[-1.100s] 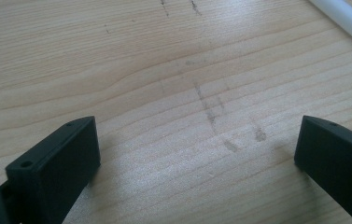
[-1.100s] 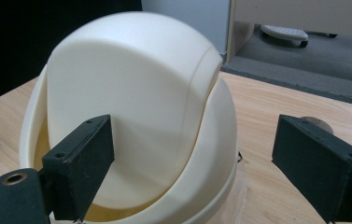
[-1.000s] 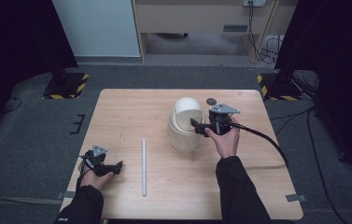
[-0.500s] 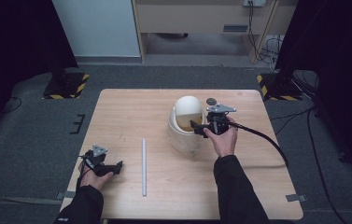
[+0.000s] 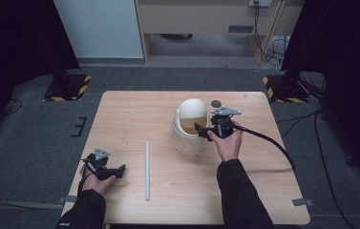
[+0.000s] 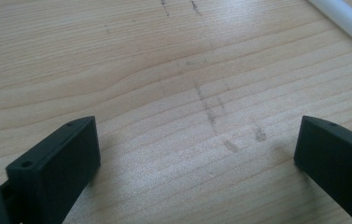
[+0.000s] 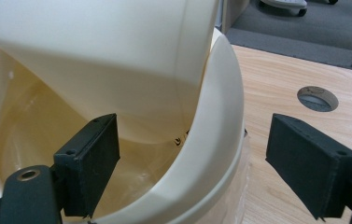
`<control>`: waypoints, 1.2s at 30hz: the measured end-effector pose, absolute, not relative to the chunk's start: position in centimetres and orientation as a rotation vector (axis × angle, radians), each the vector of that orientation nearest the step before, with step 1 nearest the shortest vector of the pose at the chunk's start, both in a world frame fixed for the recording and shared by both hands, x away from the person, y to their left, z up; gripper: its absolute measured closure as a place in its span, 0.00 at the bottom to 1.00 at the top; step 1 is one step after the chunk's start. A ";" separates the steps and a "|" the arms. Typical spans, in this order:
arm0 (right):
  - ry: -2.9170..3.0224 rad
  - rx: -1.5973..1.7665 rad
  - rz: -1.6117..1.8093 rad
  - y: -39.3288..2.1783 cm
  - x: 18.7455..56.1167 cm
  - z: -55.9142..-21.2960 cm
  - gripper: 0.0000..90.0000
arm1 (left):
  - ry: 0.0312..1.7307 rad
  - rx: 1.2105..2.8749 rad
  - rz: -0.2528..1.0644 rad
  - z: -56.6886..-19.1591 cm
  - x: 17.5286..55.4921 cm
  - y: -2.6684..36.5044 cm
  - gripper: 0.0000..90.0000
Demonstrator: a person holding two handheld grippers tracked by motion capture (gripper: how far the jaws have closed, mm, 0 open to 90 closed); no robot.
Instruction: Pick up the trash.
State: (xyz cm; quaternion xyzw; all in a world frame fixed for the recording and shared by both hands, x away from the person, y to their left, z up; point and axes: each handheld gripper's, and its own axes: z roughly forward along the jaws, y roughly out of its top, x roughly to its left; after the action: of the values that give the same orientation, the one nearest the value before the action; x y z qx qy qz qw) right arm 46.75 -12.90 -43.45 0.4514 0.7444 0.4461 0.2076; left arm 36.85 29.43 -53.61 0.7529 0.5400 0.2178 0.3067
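Observation:
A cream bin [image 5: 187, 136] with a domed swing lid [image 5: 193, 110] stands on the wooden table [image 5: 263, 191], right of centre. My right gripper [image 5: 201, 130] is at the bin's right side and is open. In the right gripper view the gripper [image 7: 192, 140] straddles the bin's rim [image 7: 215, 130], one jaw inside under the tilted lid [image 7: 108, 56] and one outside. At the front left, my left gripper [image 5: 120, 169] lies low over the table, open with bare wood between its fingers [image 6: 57, 163]. A thin white rod [image 5: 146, 169] lies just to its right, and the left gripper view shows the rod [image 6: 346, 21] at top right.
A round grey disc [image 5: 216, 103] sits in the table top behind the bin; the right gripper view shows this disc [image 7: 317, 98] too. The right gripper's black cable [image 5: 268, 143] trails off the right edge. Striped stand bases [image 5: 68, 88] sit on the floor beyond the table.
The bin's lid has tipped further, showing the yellowish inside. The right gripper has shifted slightly towards the person along the rim. The left gripper has not moved.

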 end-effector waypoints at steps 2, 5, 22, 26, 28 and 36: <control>2.076 1.251 1.243 -13.1 46.5 -43.2 0.19 | 1.435 1.996 0.573 -53.5 36.9 29.5 0.00; 2.069 1.240 1.252 -13.6 46.0 -42.7 0.19 | 1.440 2.002 0.567 -53.4 36.9 29.5 0.04; 1.992 1.236 1.326 -19.9 41.3 -41.5 0.15 | 1.461 1.906 0.508 -50.9 36.0 27.6 0.29; 1.989 1.276 1.288 -22.3 40.2 -42.9 0.15 | 1.426 1.912 0.475 -50.4 35.5 25.4 0.31; 1.994 1.304 1.274 -23.3 39.7 -43.7 0.15 | 1.400 1.938 0.457 -50.3 35.2 24.2 0.32; 2.012 1.382 1.215 -25.6 38.8 -47.6 0.15 | 1.300 2.004 0.393 -50.4 34.4 20.3 0.34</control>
State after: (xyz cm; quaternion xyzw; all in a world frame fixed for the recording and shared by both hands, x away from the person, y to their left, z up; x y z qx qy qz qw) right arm 38.75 -25.57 -47.57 0.4959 0.7221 0.4362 0.2059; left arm 34.40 20.31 -50.40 0.7746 0.5025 0.1521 0.3526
